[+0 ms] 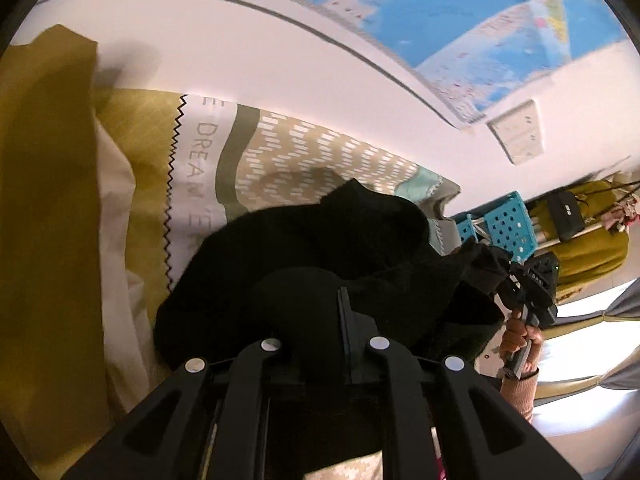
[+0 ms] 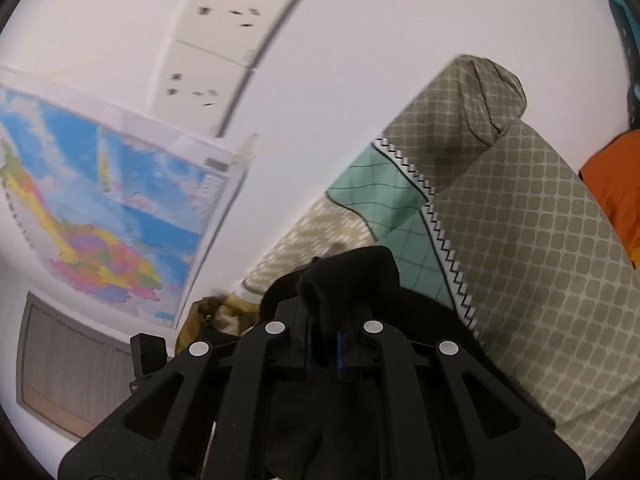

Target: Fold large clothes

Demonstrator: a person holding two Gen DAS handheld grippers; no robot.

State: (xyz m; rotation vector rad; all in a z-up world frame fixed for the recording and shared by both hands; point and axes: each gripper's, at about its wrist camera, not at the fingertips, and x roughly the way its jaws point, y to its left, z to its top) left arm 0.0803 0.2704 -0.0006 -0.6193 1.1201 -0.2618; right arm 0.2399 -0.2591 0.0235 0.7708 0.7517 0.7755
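Observation:
A large black garment (image 1: 320,256) hangs lifted above a patterned bed. My left gripper (image 1: 320,312) is shut on a bunched fold of it; the cloth hides its fingertips. My right gripper (image 2: 326,312) is shut on another bunch of the black garment (image 2: 352,276), with blue pads just showing. In the left wrist view my right gripper (image 1: 516,284) shows at the right, held by a hand, pinching the garment's far edge. The cloth sags between the two grippers.
The patterned bedcover (image 1: 280,152) with mustard fabric (image 1: 48,200) lies below. A padded headboard cushion (image 2: 540,240) and an orange cloth (image 2: 616,196) are right. A wall map (image 2: 100,208), wall sockets (image 1: 516,132) and a teal perforated basket (image 1: 508,224) are around.

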